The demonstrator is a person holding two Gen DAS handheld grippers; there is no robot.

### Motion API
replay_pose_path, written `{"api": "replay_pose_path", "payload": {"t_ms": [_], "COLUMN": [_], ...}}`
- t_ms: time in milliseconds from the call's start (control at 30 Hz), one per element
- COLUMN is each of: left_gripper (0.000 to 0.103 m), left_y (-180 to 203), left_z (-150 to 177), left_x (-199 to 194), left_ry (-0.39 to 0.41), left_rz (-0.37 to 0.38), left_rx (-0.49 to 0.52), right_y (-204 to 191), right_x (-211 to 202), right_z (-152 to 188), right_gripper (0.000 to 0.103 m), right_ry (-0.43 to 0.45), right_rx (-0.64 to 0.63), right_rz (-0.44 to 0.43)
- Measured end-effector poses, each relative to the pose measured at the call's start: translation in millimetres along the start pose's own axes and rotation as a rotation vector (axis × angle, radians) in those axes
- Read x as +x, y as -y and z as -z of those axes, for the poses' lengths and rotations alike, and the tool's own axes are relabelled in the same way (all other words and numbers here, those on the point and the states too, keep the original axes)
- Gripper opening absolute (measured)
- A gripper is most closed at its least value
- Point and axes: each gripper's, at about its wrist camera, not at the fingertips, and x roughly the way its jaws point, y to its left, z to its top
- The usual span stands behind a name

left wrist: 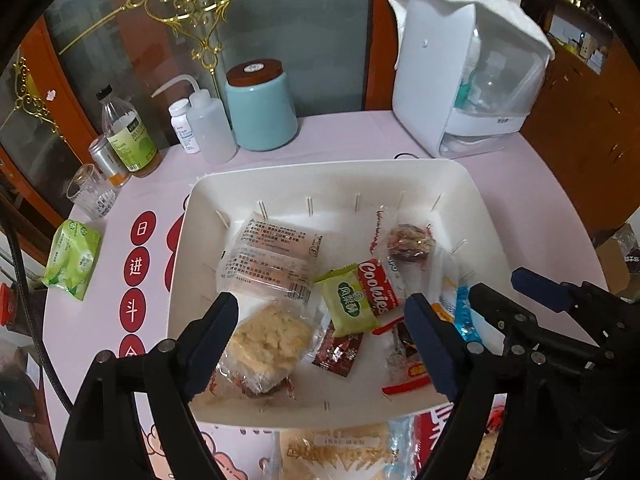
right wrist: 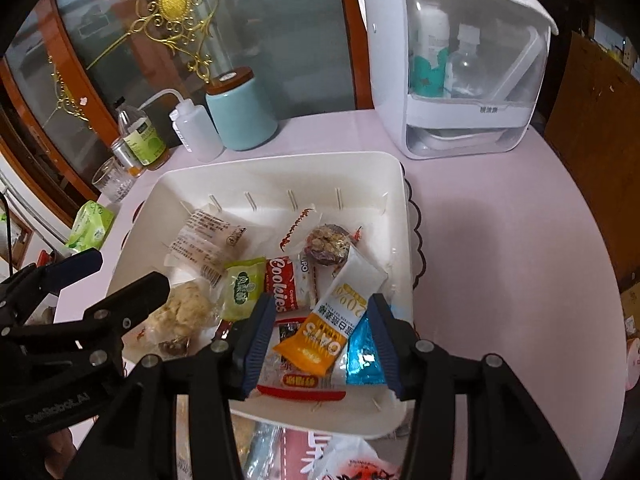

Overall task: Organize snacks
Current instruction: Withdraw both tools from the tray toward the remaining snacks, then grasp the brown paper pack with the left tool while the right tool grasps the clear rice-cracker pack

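both my tongs hang over the white bin (right wrist: 394, 184), where nearly all the snacks already lie. my right tongs (right wrist: 322, 334) stand apart with nothing clamped, straddling the oats bar (right wrist: 320, 340); my left tongs (left wrist: 320, 338) gape wide over the crumbly cake (left wrist: 268, 340), empty too. the green packet (left wrist: 72, 258) sits outside on the table, so i'd lift clear and fetch it, gripping its middle.

Left gripper (left wrist: 320, 316): jaws spread wide, nothing between them, pointing forward and down. Right gripper (right wrist: 322, 320): jaws also parted, nothing clamped, angled down likewise. The two sit side by side, close together, right one just right of left, each visible in the other's view.
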Motion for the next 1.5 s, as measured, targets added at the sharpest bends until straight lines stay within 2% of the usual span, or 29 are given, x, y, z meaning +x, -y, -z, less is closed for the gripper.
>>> {"api": "replay_pose_path", "payload": {"t_ms": [267, 633, 800, 967, 1133, 1500], "left_gripper": [0.084, 0.084, 0.085, 0.087, 0.089, 0.089], "left_y": [16.3, 56.7, 74.3, 94.5, 111.0, 135.5], "left_z": [14.8, 50.8, 74.1, 103.3, 138.8, 224.2], "left_x": [-49.0, -136.4, -163.5, -178.6, -171.8, -92.9], "left_ry": [0.056, 0.182, 0.203, 0.219, 0.181, -0.052], "left_rz": [0.02, 0.047, 0.067, 0.066, 0.071, 0.105], "left_rx": [0.017, 0.082, 0.103, 0.143, 0.17, 0.131], "right_y": [7.7, 25.8, 37.0, 48.2, 61.2, 93.2], "right_x": [-46.1, -124.9, -151.2, -163.7, -156.2, -106.0], "right_z": [14.0, 45.9, 66.1, 90.5, 113.4, 154.2], "right_gripper": [0.049, 0.05, 0.062, 0.063, 0.064, 0.064], "right_ry": [0.048, 0.156, 0.19, 0.19, 0.156, 0.033], "right_rx": [-0.004, -0.02, -0.021, -0.033, -0.021, 0.058], "right_rz": [-0.028, -0.028, -0.017, -0.014, -0.012, -0.004]}}
